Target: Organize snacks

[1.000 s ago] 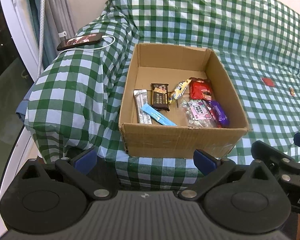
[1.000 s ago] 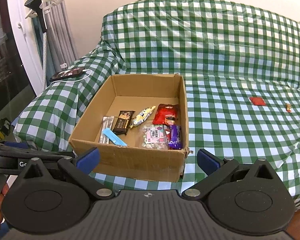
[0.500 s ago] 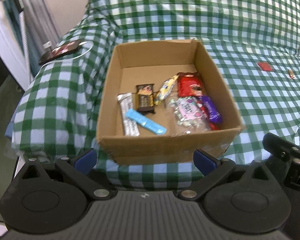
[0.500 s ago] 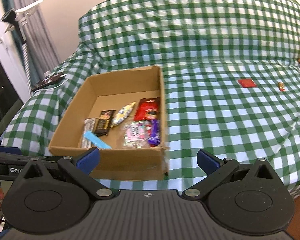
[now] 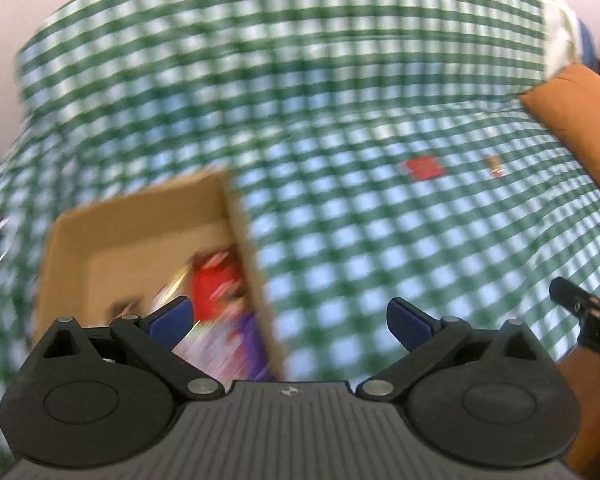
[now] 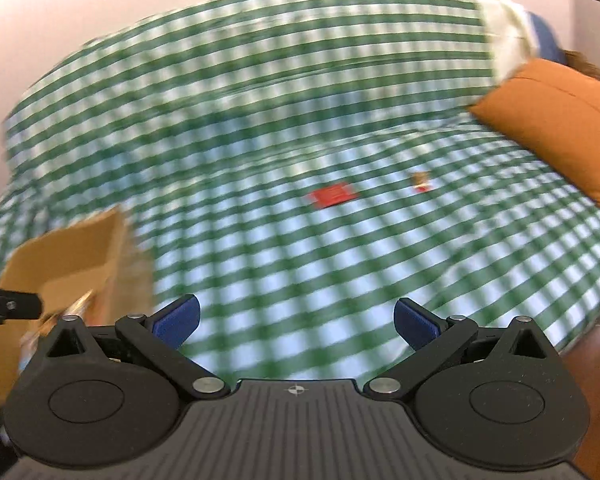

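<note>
Left gripper (image 5: 288,320) spread wide, seemingly empty; right gripper (image 6: 296,320) likewise.

— What is standing in the way on the checkered sofa cover (image 6: 260,264)?
— The cardboard box (image 6: 76,248) is sitting at the left, an orange cushion (image 6: 556,120) at the right.
— And between?
— Open cloth is lying there, with only a red packet (image 6: 334,194) and a small wrapped candy (image 6: 421,181) well apart from both.

Green-and-white checked cover (image 6: 260,128), orange cushion (image 6: 560,128), brown cardboard box (image 5: 140,224), red packet (image 6: 334,195).
</note>
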The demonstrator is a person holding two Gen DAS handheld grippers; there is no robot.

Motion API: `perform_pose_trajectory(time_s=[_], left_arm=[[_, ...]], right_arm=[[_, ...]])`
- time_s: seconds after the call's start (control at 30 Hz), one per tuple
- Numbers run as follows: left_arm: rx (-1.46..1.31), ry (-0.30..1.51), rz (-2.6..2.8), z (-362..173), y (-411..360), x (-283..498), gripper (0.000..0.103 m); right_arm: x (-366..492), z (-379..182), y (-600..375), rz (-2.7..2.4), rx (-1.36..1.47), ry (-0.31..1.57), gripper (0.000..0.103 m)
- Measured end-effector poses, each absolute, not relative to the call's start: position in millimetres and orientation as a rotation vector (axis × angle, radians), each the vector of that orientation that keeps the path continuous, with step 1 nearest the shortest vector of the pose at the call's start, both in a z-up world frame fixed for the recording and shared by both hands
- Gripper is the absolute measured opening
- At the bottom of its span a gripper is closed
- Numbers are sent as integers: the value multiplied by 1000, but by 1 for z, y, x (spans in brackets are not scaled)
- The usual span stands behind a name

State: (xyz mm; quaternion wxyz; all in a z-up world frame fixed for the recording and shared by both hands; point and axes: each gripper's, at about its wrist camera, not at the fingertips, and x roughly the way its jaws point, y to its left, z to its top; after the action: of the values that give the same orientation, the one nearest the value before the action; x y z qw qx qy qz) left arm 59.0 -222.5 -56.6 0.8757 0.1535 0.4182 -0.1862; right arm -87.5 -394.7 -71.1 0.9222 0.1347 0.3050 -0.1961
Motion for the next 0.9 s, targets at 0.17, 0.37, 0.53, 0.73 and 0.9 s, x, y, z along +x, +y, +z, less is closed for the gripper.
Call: perform_pose_trajectory(time_s=[0.17, 0.37, 0.53, 0.73, 0.9], left_arm=[[450, 830, -574, -107, -323, 119, 103], [487, 871, -667, -179, -433, 205, 103], [527, 845, -706, -237, -504, 254, 103], [612, 873, -783, -295, -561, 297, 103], [524, 830, -854, -304, -555, 310, 103]], right_arm=[[-39, -86, -487, -527, 292, 553, 103], [45, -141, -601, -615, 298, 537, 103], [120, -198, -673, -599, 273, 589, 103], [192, -254, -715, -582, 207, 660, 103], [192, -288, -722, -587, 225, 586, 103]])
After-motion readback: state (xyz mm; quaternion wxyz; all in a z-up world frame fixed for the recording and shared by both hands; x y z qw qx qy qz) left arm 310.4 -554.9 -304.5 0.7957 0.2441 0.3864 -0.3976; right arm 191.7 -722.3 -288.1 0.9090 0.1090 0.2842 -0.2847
